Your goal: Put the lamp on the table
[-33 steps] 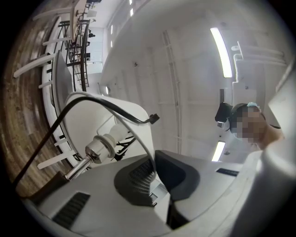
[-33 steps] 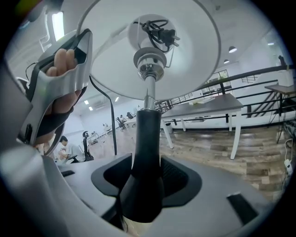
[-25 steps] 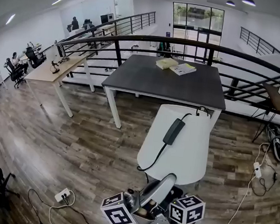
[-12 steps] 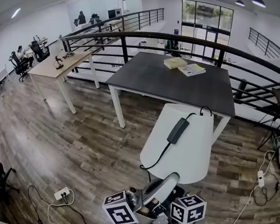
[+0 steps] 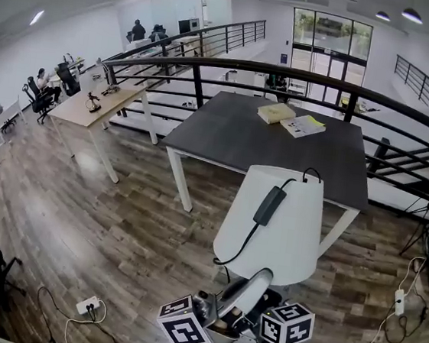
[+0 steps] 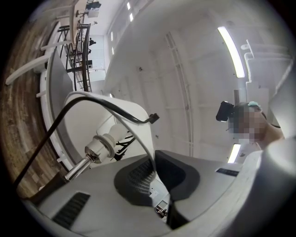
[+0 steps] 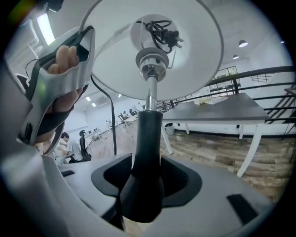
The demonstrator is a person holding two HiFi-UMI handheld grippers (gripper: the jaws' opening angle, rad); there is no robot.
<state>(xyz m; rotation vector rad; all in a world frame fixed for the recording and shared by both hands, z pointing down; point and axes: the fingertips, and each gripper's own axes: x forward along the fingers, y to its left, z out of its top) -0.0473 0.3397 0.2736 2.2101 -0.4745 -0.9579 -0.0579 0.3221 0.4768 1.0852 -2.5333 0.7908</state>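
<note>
R tool clenched on lamp stem, L tool pinching its shade.

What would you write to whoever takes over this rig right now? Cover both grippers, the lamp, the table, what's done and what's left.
Left gripper: shut on the rim of the shade.
Right gripper: shut on the stem.
Lamp: held above the floor, short of the table, cord draped over the shade.
Done: lamp lifted.
Left: carry it to the table, set it on a bare part, release both grippers.
</note>
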